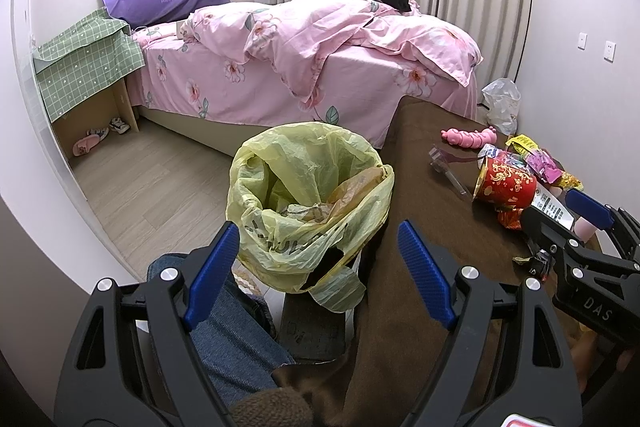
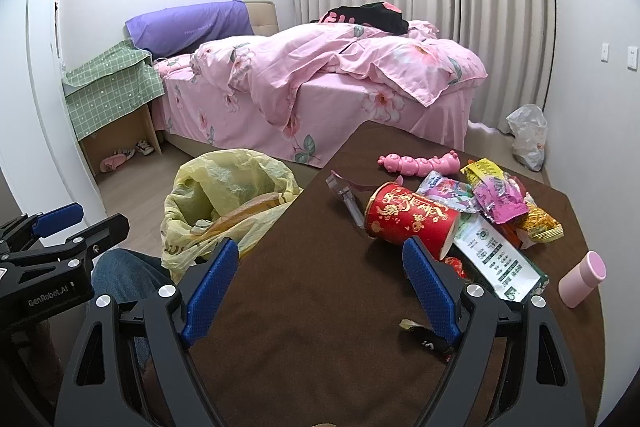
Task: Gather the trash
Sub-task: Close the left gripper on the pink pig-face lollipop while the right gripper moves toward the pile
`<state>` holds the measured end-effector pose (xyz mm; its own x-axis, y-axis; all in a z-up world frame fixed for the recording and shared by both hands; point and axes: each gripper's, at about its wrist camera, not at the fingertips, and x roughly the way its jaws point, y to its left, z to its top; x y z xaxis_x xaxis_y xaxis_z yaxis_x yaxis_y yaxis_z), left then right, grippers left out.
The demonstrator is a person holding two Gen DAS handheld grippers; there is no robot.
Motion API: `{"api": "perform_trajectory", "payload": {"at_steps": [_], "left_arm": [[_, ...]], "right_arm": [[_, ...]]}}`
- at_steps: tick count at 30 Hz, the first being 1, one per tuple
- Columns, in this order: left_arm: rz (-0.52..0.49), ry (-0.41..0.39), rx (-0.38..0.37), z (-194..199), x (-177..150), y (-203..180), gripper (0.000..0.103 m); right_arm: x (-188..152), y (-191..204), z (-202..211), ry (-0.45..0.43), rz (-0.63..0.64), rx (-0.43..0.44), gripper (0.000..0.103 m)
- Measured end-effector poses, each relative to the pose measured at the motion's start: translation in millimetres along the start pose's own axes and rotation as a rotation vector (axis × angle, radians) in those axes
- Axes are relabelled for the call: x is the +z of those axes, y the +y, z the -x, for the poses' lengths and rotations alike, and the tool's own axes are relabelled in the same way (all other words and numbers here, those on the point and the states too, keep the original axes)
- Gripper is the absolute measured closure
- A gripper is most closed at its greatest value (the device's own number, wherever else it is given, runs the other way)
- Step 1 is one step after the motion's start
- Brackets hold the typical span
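Observation:
A bin lined with a yellow plastic bag (image 1: 308, 203) stands on the floor at the left edge of the brown table (image 2: 304, 307); it also shows in the right wrist view (image 2: 224, 203). A red paper cup (image 2: 412, 219) lies on its side on the table among snack wrappers (image 2: 500, 203) and a white-green packet (image 2: 496, 259). A small wrapper scrap (image 2: 412, 325) lies near my right finger. My left gripper (image 1: 316, 267) is open and empty, just in front of the bag. My right gripper (image 2: 320, 287) is open and empty above the table, short of the cup.
A pink caterpillar toy (image 2: 420, 163), a clear plastic piece (image 2: 344, 195) and a pink cylinder (image 2: 582, 279) also lie on the table. A pink bed (image 2: 320, 95) stands behind. A white plastic bag (image 2: 528, 135) sits on the floor by the curtain. My knee in jeans (image 1: 236, 339) is below.

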<state>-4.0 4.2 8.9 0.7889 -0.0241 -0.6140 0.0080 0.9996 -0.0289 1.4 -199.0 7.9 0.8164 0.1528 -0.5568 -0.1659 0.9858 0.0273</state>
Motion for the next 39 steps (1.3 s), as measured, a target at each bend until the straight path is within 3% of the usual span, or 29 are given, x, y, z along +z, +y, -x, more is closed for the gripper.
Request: {"api": "perform_trajectory", "payload": {"at_steps": [5,13,17,20,23,29,34,39], "left_arm": [[-0.017,-0.013,-0.038,-9,10,-8,0.025],[-0.069,0.004,-0.180,-45,21,-41,0.025],[-0.069,0.070,-0.295,-75,21,-61,0.025],[-0.103,0.069,-0.337,-95,23,-80,0.023],[-0.135,0.082,-0.354,-117,32,-94,0.022],[-0.082,0.195,-0.433,-169,66,-105,0.022],[-0.036,0.224,-0.454,-206,90,-115,0.034],[0.065,0.304,-0.448,-240,95,-113,0.048]], "right_arm": [[0,-23,2,-0.018,-0.029,-0.042,0.022],[-5,-92,4,-0.020,-0.102,-0.148,0.022],[-17,-128,6,-0.004,-0.130,-0.208,0.022],[-28,-150,6,0.019,-0.144,-0.245,0.022],[-39,-166,1,0.052,-0.166,-0.246,0.022],[-56,-169,-21,0.127,-0.153,-0.206,0.022],[-61,-164,-29,0.147,-0.159,-0.187,0.022],[-62,-166,-34,0.160,-0.176,-0.183,0.022]]}}
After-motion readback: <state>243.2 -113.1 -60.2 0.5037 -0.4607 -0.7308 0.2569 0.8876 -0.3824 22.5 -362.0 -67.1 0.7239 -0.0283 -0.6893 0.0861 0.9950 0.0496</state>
